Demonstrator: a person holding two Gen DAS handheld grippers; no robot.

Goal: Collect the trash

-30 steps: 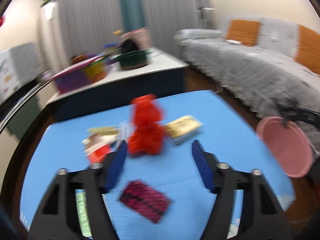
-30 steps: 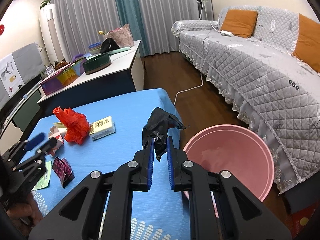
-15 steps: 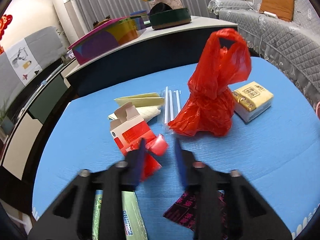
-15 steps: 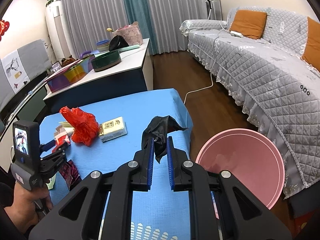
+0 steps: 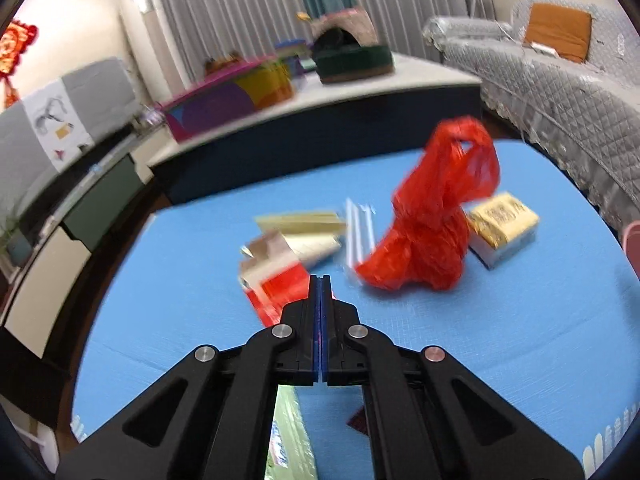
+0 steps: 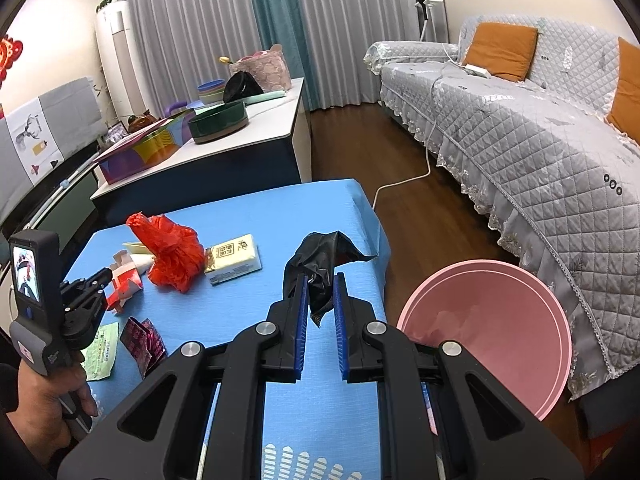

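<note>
Trash lies on a blue table [image 5: 520,340]: a red plastic bag [image 5: 428,224], a red-and-white carton [image 5: 276,280], a yellow tissue pack [image 5: 502,226], straws [image 5: 360,228], a green wrapper [image 5: 286,436] and a dark pink wrapper [image 6: 142,340]. My left gripper [image 5: 321,280] is shut, its tips at the carton's edge with a sliver of red between them. My right gripper [image 6: 320,292] is shut on a black plastic bag [image 6: 320,258], held above the table's right side. The left gripper also shows in the right wrist view [image 6: 102,280].
A pink basin [image 6: 492,332] stands on the floor right of the table. A grey sofa [image 6: 540,128] lines the right wall. A white counter [image 6: 224,136] with boxes and bowls stands behind the table.
My left gripper moved in low over the table toward the carton and closed from wide open to shut. The right gripper kept holding the black bag and shifted slightly.
</note>
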